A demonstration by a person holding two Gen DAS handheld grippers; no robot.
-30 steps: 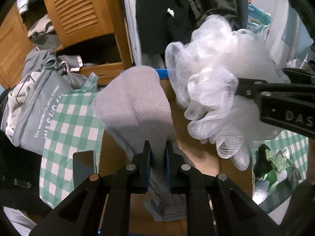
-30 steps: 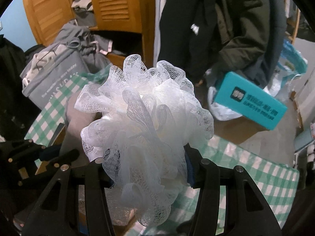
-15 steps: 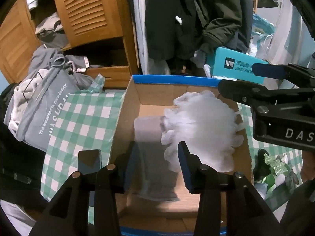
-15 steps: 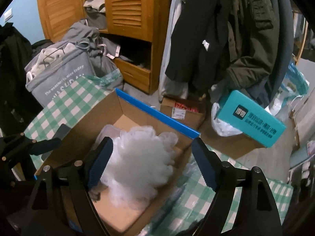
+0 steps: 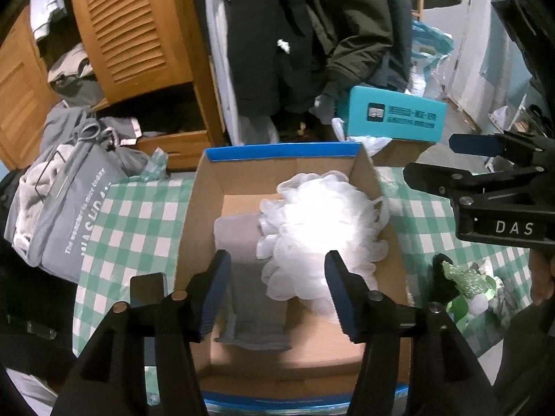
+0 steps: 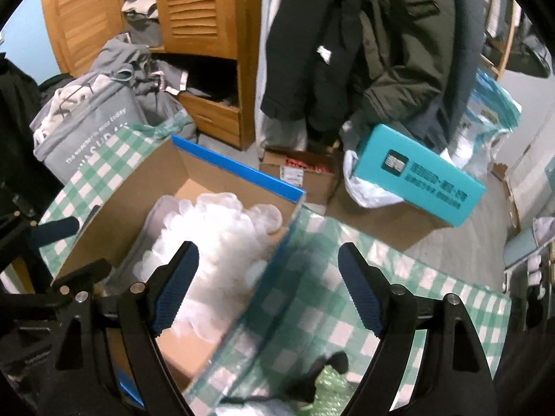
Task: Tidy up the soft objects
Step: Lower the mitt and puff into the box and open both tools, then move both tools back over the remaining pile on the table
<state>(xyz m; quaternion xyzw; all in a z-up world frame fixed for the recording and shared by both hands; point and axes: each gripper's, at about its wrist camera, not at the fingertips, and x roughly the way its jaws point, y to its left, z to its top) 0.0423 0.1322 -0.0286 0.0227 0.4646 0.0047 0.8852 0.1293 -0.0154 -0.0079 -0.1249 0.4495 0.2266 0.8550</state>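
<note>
A white mesh bath pouf [image 5: 322, 228] and a folded grey cloth [image 5: 246, 277] lie side by side inside an open cardboard box with blue edges [image 5: 281, 150]. My left gripper [image 5: 277, 270] is open and empty above the near end of the box. My right gripper [image 6: 267, 263] is open and empty over the box's right wall; it also shows at the right of the left wrist view [image 5: 461, 161]. In the right wrist view the pouf [image 6: 215, 242] fills the box [image 6: 236, 170].
The box stands on a green-checked cloth [image 5: 135, 215]. A grey bag of clothes [image 5: 69, 208] is at the left, a green shiny object [image 5: 464, 280] at the right. A teal box [image 5: 395, 118], hanging coats [image 5: 312, 34] and a wooden wardrobe [image 5: 131, 27] lie beyond.
Both grippers opened and let go: the grey cloth and the white pouf dropped into the box. Both grippers then pulled back and up, the right one moving right.
</note>
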